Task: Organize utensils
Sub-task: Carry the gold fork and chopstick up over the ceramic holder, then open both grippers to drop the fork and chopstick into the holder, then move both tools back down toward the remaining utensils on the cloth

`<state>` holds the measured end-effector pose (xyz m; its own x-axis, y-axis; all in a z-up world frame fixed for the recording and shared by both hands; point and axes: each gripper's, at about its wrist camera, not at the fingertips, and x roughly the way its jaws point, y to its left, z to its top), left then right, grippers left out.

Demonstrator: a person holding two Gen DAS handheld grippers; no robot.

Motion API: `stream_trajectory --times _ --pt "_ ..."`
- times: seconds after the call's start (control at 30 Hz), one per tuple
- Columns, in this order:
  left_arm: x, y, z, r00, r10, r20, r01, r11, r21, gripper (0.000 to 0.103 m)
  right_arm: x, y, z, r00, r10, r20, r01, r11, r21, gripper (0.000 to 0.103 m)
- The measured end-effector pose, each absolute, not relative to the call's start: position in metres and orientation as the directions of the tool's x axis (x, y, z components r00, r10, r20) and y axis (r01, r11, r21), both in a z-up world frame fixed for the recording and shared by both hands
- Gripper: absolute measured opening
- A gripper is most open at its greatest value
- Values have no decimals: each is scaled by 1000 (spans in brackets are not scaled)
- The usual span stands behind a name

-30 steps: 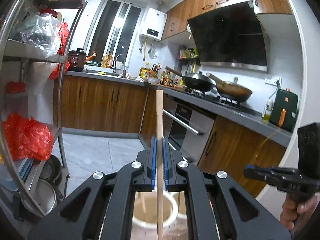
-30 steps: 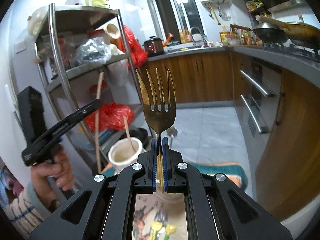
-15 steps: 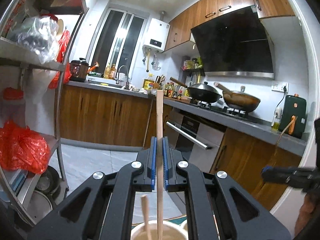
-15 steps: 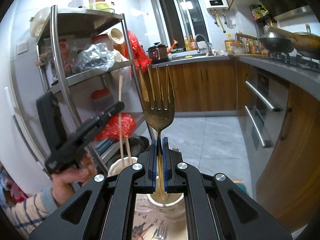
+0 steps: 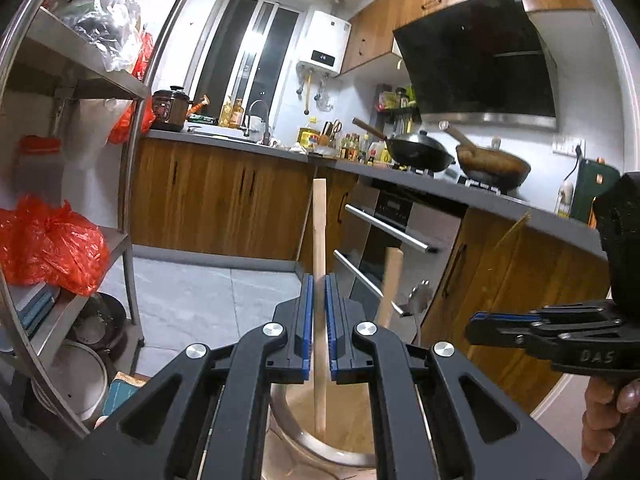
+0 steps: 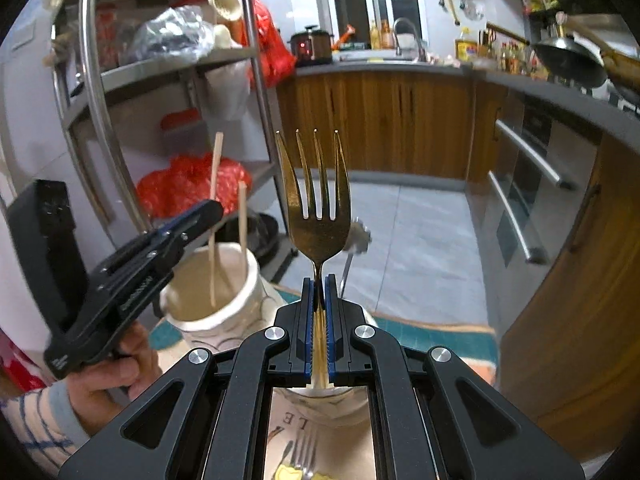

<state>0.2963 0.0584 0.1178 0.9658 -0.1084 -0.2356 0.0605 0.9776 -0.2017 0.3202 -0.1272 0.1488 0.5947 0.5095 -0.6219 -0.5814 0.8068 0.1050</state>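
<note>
Kitchen: left tool point(image 5: 319, 322) clamping chopstick point(image 5: 320, 248), lowered into jar point(image 6: 224, 300); right tool point(image 6: 319, 320) clamping fork point(image 6: 316, 208).

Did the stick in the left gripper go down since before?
Yes. The left gripper dropped: the counter sits higher in its view now, and the chopstick now reaches well into the jar.

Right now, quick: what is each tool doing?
Left tool: closed on a wooden chopstick, its lower end inside the white holder.
Right tool: closed on a gold fork, tines up.
</note>
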Motion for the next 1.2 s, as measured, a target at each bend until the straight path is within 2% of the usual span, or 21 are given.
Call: stream_trajectory --times 0.3,0.4,0.47,0.53,0.67,0.7,0.8,0.97,1.1,1.2 --pt "303 57 111 961 -89 -263 41 983 -180 6 332 -127 137 580 533 -616 -577 803 152 6" --pt "303 57 109 961 -80 -265 33 983 -180 24 338 -128 132 586 543 -602 -565 806 176 6" --pt "301 57 109 963 -76 -259 29 983 -184 40 342 -129 129 587 551 -593 -561 805 193 7" --pt "299 57 111 964 -78 -253 32 983 -183 46 345 -129 127 589 558 -584 -559 804 204 6" --pt "290 54 114 965 -88 -248 43 982 -184 67 349 -127 121 571 572 -589 -564 794 225 7" --pt "286 54 115 965 -94 -247 49 982 -184 69 350 -126 121 567 576 -589 -566 792 230 7" --pt "269 52 116 966 -96 -241 57 985 -164 76 351 -126 118 559 576 -596 -566 791 233 13" --pt "241 58 112 961 -72 -266 28 986 -167 83 344 -127 122 561 575 -595 -573 789 223 37" --pt "227 66 107 951 -49 -305 -8 983 -184 86 331 -128 127 569 568 -595 -576 791 204 39" --pt "218 76 104 940 -28 -341 -45 978 -205 87 322 -133 129 577 568 -587 -571 794 207 47"
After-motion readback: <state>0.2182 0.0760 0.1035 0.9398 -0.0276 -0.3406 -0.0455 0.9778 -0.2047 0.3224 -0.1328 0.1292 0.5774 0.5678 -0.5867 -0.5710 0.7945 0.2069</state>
